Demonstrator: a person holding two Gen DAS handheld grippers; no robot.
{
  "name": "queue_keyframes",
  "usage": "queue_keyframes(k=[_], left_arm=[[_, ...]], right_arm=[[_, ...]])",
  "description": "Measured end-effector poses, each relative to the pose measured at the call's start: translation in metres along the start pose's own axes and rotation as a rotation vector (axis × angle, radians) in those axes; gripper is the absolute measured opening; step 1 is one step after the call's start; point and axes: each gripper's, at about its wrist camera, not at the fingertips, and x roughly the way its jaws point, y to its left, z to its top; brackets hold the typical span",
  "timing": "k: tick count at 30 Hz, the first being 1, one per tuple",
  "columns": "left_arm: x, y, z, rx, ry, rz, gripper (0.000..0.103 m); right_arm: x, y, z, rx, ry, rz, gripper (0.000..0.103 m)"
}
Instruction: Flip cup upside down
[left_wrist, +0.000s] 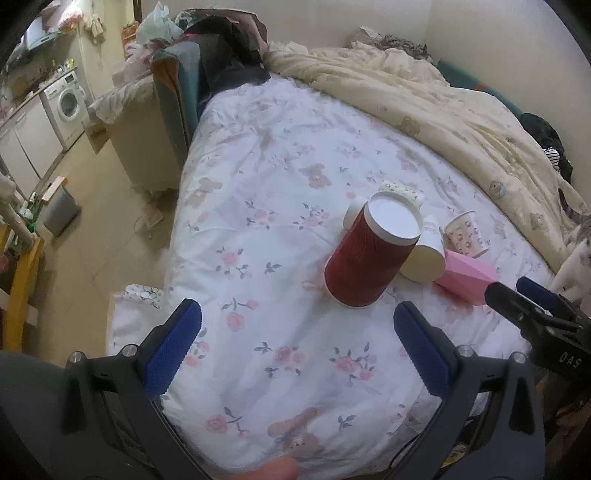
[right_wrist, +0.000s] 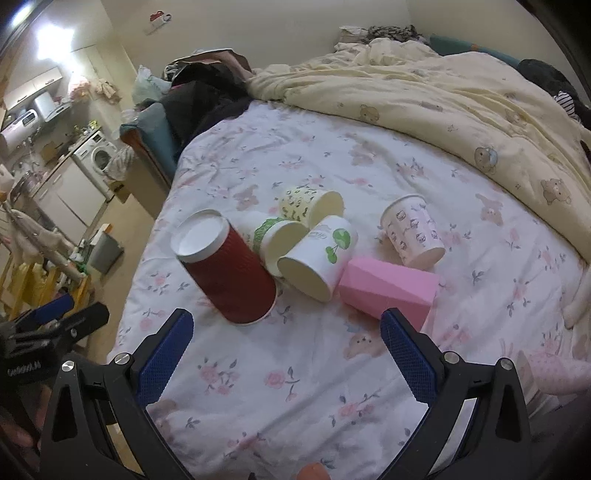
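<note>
A red ribbed paper cup (left_wrist: 367, 254) (right_wrist: 229, 271) stands upside down on the floral bed sheet (left_wrist: 280, 206), white base up, leaning a little. Beside it lie several paper cups on their sides: a white cup with a green cherry print (right_wrist: 317, 258), a green-leaf cup (right_wrist: 273, 236), a yellow patterned cup (right_wrist: 310, 203). A pink-print cup (right_wrist: 413, 232) (left_wrist: 465, 232) stands upside down, tilted. A pink faceted cup (right_wrist: 388, 288) (left_wrist: 467, 277) lies on its side. My left gripper (left_wrist: 297, 345) is open and empty, just short of the red cup. My right gripper (right_wrist: 286, 356) is open and empty, in front of the cups.
A cream bear-print duvet (right_wrist: 443, 103) is bunched along the far and right side of the bed. The bed's left edge drops to the floor, with a grey bin (left_wrist: 61, 208) and a washing machine (left_wrist: 68, 101) beyond. Dark clothes (left_wrist: 229, 55) are piled at the far end.
</note>
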Motion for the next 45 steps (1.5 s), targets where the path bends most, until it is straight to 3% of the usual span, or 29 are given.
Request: queue_keyframes(k=[5,34,45], left_arm=[[0.0,-0.005,0.004,0.005,-0.028,0.026,0.103],[0.008,0.006,0.006,-0.062,0.025,-0.022,0.103],[0.008,0.003,0.004,-0.043,0.033,-0.033,0.103]], right_arm=[[0.001,0.003,0.001,-0.016,-0.015,-0.005,0.103],[0.003,0.009,0.003,-0.046,-0.011,-0.022,0.103],[0.004,0.006,0.002,-0.034,-0.003,-0.022,0.103]])
